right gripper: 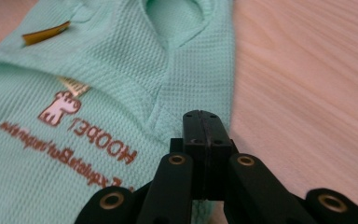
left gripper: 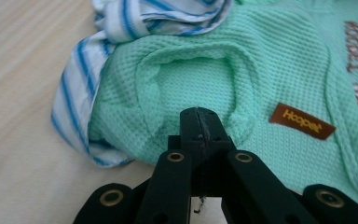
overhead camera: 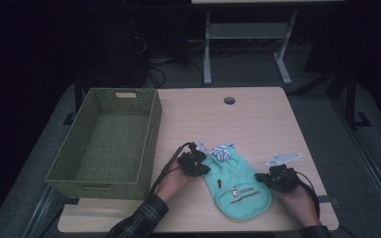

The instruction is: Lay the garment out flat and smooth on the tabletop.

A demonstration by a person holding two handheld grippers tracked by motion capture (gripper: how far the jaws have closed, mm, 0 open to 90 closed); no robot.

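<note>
A small mint-green waffle-knit garment [overhead camera: 238, 187] with blue-and-white striped trim [overhead camera: 223, 151] lies flat near the table's front edge. At its left edge my left gripper [overhead camera: 205, 168] is shut, the jaws pinching puckered fabric beside an armhole. In the left gripper view the left gripper [left gripper: 199, 116] has its tips on the garment [left gripper: 284, 60], with the trim [left gripper: 79, 93] to the left and a brown label [left gripper: 302, 120] to the right. My right gripper [overhead camera: 259, 177] is shut on the garment's right edge. The right gripper [right gripper: 200, 117] grips the garment's [right gripper: 98, 60] hem beside brown print.
A green woven basket [overhead camera: 151, 129] with nothing in it stands on the left side of the wooden table [overhead camera: 258, 119], close to my left hand. A cable hole [overhead camera: 229, 100] sits near the table's far edge. Bare wood lies behind and to the right of the garment.
</note>
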